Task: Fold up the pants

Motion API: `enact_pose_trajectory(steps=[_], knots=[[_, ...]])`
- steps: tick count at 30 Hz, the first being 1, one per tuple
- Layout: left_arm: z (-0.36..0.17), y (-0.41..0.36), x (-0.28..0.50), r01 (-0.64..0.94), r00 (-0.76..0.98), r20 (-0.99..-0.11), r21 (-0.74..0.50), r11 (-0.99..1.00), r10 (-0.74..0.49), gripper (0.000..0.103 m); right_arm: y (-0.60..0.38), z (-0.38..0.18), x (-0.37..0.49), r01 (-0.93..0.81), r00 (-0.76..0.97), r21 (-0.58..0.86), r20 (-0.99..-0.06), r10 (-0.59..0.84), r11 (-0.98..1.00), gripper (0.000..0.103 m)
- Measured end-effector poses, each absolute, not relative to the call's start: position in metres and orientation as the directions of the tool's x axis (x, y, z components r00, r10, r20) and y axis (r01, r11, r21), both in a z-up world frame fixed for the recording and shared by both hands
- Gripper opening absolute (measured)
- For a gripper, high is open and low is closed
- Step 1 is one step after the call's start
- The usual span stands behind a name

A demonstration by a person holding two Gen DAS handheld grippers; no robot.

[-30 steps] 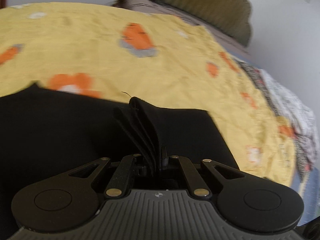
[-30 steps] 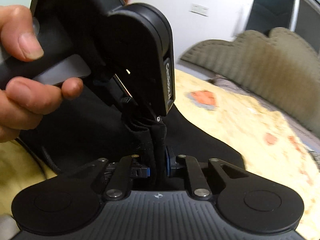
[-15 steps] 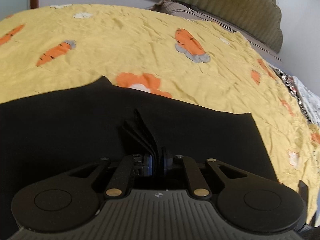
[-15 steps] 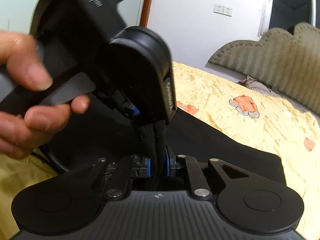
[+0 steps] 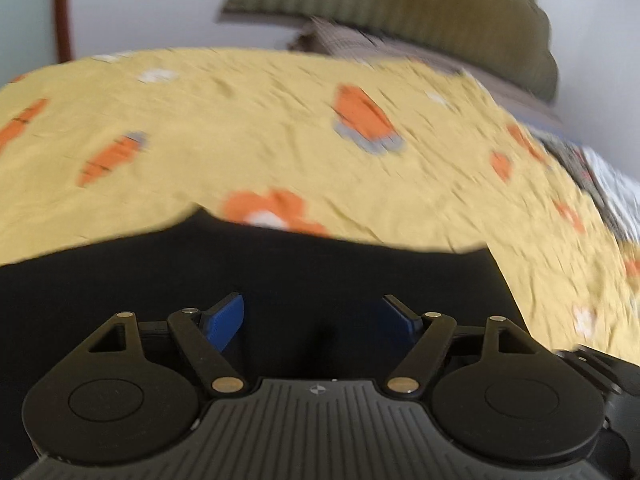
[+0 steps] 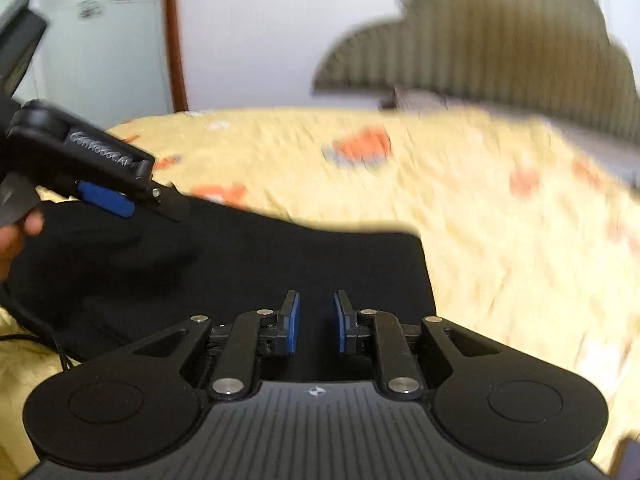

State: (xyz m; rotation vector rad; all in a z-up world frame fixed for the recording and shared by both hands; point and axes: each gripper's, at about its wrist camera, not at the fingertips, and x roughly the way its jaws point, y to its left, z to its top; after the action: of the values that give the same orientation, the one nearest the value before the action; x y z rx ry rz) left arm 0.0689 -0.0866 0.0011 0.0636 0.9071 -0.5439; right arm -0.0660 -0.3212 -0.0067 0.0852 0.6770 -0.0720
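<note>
We tilt both grippers down over the black pants (image 5: 280, 280) lying flat on the carrot-print bedsheet (image 5: 280, 120). Our left gripper (image 5: 316, 316) has just sprung wide, empty; our right gripper (image 6: 316, 322) stands slightly parted, gripping nothing.

A bed (image 5: 280, 128) is covered by a wrinkled yellow sheet (image 6: 500, 248) printed with orange carrots. Black pants (image 6: 280, 264) are laid flat on the sheet at its near side. A padded headboard (image 6: 500, 40) is seen at the far end.
</note>
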Motion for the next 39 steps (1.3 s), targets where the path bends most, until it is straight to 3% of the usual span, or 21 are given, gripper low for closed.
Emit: enact_pose_trajectory(steps=[1,4,8,10,13,16,23,25,28,34,39], knots=[[-0.006,-0.094,0.067,0.496,0.487,-0.770,-0.145,0.856,-0.412,0.082,-0.323,-0.014,-0.067,0.085,0.758,0.079,-0.652,-0.013,0.993,0.017],[-0.032,-0.107,0.067,0.483,0.489,-0.827,-0.007,0.876,-0.277,0.076,-0.314,-0.019,-0.077,0.063,0.762,0.016,-0.647,-0.038,0.998,0.017],[-0.030,-0.095,0.067,0.449,0.481,-0.825,-0.058,0.892,-0.296,0.081,-0.323,-0.015,-0.081,0.070,0.793,0.105,-0.610,0.008,0.992,0.018],[-0.033,-0.097,0.066,0.468,0.469,-0.838,-0.033,0.883,-0.280,0.082,-0.310,-0.023,-0.081,0.084,0.757,0.063,-0.653,-0.022,0.995,0.018],[-0.031,-0.096,0.060,0.470,0.451,-0.847,-0.044,0.882,-0.282,0.084,-0.305,-0.015,-0.077,0.073,0.767,0.043,-0.641,-0.028,0.996,0.018],[-0.030,-0.098,0.055,0.489,0.430,-0.851,-0.062,0.870,-0.302,0.092,-0.303,-0.017,-0.079,0.062,0.779,0.055,-0.627,-0.014,0.997,0.022],[-0.033,-0.102,0.048,0.500,0.426,-0.862,-0.028,0.866,-0.274,0.092,-0.303,-0.014,-0.080,0.061,0.799,0.026,-0.600,-0.033,0.998,0.025],[-0.030,-0.097,0.050,0.465,0.427,-0.863,-0.045,0.884,-0.269,0.091,-0.302,-0.018,-0.077,0.060,0.786,0.015,-0.618,-0.038,0.998,0.031],[-0.018,-0.078,0.049,0.412,0.446,-0.846,-0.097,0.906,-0.294,0.092,-0.297,-0.024,-0.077,0.037,0.769,-0.046,-0.637,-0.058,0.998,0.032],[0.008,-0.022,0.038,0.356,0.454,-0.823,-0.182,0.917,-0.340,0.092,-0.285,-0.004,-0.075,0.006,0.789,-0.016,-0.614,-0.015,1.000,0.035],[0.033,0.047,0.016,0.245,0.548,-0.810,-0.085,0.966,-0.211,0.092,-0.244,0.003,-0.062,-0.145,0.777,-0.023,-0.621,0.100,0.989,0.036]])
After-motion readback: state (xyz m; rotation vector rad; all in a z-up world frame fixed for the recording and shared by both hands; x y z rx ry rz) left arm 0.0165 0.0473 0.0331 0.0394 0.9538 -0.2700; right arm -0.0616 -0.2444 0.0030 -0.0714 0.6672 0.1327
